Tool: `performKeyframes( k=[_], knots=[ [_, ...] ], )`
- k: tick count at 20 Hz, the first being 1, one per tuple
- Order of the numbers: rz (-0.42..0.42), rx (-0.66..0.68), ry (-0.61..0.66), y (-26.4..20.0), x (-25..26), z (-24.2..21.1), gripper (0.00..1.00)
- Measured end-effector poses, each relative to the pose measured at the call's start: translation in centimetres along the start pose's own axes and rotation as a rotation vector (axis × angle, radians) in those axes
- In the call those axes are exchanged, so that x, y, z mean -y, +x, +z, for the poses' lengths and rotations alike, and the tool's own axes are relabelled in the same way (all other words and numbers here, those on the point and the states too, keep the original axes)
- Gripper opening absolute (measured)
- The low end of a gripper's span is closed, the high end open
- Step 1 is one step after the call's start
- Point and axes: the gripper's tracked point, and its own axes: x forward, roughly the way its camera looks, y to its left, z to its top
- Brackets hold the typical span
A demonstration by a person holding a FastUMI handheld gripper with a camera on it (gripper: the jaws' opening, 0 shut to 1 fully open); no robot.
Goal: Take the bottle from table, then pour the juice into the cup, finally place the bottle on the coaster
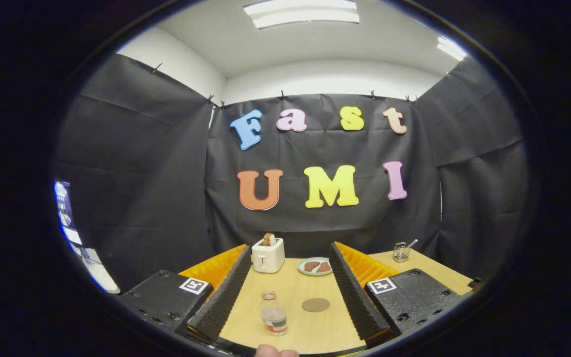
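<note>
A small clear bottle (273, 313) with no cap and a red-and-green label stands upright on the wooden table (295, 287), between my two fingers and a little ahead of them. A round brown coaster (315, 305) lies flat just to its right, also between the fingers. My gripper (290, 302) is open, its fingers spread wide with nothing touching them. Beyond the right finger, at the table's far right, a small glass cup (401, 252) holds a spoon.
A white toaster (267, 255) with a slice of bread in it stands at the table's back. A plate (314, 266) with brown food sits beside it. A fingertip of a person's hand (275, 351) shows at the near table edge.
</note>
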Motion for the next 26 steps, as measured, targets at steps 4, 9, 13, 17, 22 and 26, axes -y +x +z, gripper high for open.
performKeyframes(
  k=[4,9,13,17,22,26],
  knots=[
    [0.007,-0.024,-0.005,-0.3,-0.5,-0.9,1.0],
    [0.008,-0.077,0.008,-0.7,-1.7,-5.2,1.0],
    [0.017,-0.115,-0.013,-0.7,-2.9,-11.4,1.0],
    [0.015,-0.159,-0.028,0.1,-3.1,-17.8,1.0],
    [-0.009,-0.193,-0.087,2.4,-3.0,-23.0,1.0],
    [-0.031,-0.258,-0.097,4.6,-2.6,-27.2,1.0]
  ],
)
